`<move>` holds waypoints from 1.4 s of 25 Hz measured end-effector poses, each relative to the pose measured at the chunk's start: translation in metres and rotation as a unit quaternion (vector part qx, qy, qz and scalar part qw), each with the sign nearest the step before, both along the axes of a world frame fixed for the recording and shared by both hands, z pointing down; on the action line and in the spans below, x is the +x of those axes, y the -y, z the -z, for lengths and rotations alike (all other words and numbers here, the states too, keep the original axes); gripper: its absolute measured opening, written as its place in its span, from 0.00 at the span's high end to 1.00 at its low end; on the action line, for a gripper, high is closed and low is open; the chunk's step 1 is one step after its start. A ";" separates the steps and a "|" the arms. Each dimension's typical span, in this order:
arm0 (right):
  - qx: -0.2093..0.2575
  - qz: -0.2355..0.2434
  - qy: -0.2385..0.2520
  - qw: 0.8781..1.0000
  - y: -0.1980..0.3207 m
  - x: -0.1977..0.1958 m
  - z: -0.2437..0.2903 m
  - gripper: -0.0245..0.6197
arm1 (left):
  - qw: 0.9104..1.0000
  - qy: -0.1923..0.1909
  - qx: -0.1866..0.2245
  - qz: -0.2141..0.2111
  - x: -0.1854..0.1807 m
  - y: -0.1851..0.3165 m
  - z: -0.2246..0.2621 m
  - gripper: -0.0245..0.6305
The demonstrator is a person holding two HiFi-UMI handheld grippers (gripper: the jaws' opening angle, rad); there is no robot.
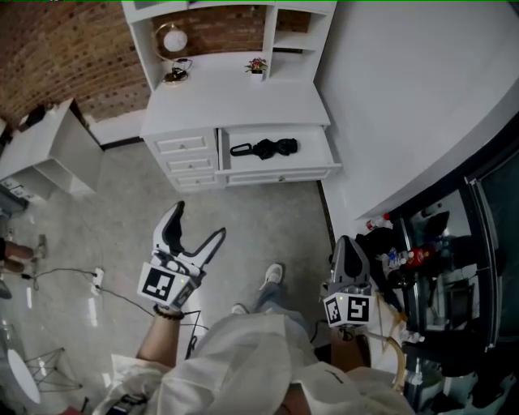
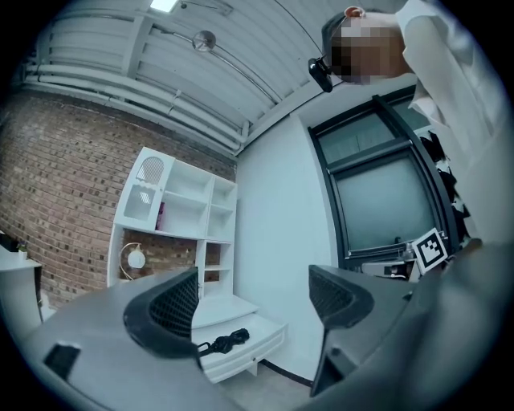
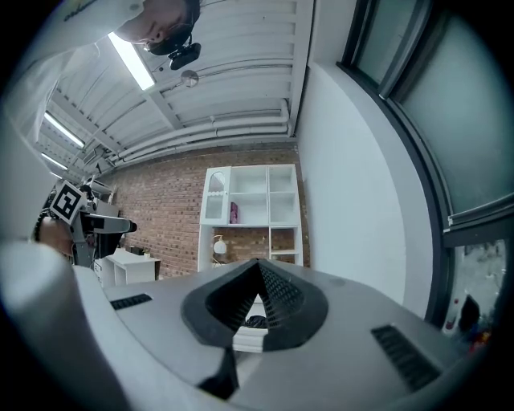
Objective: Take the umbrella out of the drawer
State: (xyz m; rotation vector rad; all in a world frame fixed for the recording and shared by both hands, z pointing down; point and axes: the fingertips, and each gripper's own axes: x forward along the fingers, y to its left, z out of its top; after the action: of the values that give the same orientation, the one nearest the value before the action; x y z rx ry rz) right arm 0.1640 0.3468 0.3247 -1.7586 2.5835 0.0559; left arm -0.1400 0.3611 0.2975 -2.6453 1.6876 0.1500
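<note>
The left gripper (image 1: 199, 220) is standing wide open above the floor (image 1: 259, 215), its 2 jaws spread about as far as they go, gripping nothing and touching nothing. The right gripper (image 1: 348, 243) is closed, its 2 jaws meeting at the tips with nothing pinched between them. Both are pointing toward a white desk (image 1: 235, 105) set against a brick wall (image 1: 65, 57), and both are well short of it.

The black folded umbrella (image 1: 274, 147) is lying inside the open drawer (image 1: 280, 173) on the desk's right side, its strap loop at the left end, well apart from both grippers. Left of that drawer, 3 small drawers (image 1: 188, 154) are sitting closed. A round lamp (image 1: 172, 40) and a small plant (image 1: 257, 66) are standing on the desktop under the shelves (image 1: 227, 12).

In the left gripper view, the umbrella is showing far off between the spread jaws, with its left end cut off by the left jaw. In the right gripper view, only a dark scrap of it is peeking through the gap under the joined jaw tips; the rest is hidden behind the jaws. In the head view, 1 shoe (image 1: 273, 274) is showing on the floor between the grippers, and the dark clutter (image 1: 422, 259) along the right edge is too jumbled to make out.
</note>
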 end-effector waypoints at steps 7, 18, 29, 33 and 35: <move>-0.011 0.025 0.005 1.000 0.078 -0.002 -0.006 0.94 | 1.000 0.008 -0.016 0.010 0.018 0.078 -0.011 0.34; -0.022 0.073 0.005 0.997 0.210 0.018 -0.012 0.94 | 0.999 0.002 -0.028 0.022 0.067 0.201 -0.015 0.34; -0.015 0.116 0.017 0.993 0.270 0.023 -0.012 0.94 | 0.999 0.008 -0.030 0.033 0.098 0.254 -0.011 0.34; -0.022 0.118 0.017 0.993 0.282 0.021 -0.018 0.94 | 0.999 0.000 -0.028 0.033 0.096 0.266 -0.013 0.34; -0.024 0.116 0.014 0.993 0.289 0.022 -0.021 0.94 | 0.999 -0.005 -0.030 0.031 0.096 0.273 -0.017 0.34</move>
State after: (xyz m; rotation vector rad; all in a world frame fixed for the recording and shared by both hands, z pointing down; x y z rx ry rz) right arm 0.1863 0.0581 0.3453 -1.4469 2.7697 -0.0348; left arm -0.0436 0.0878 0.3140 -2.6334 1.8038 0.1143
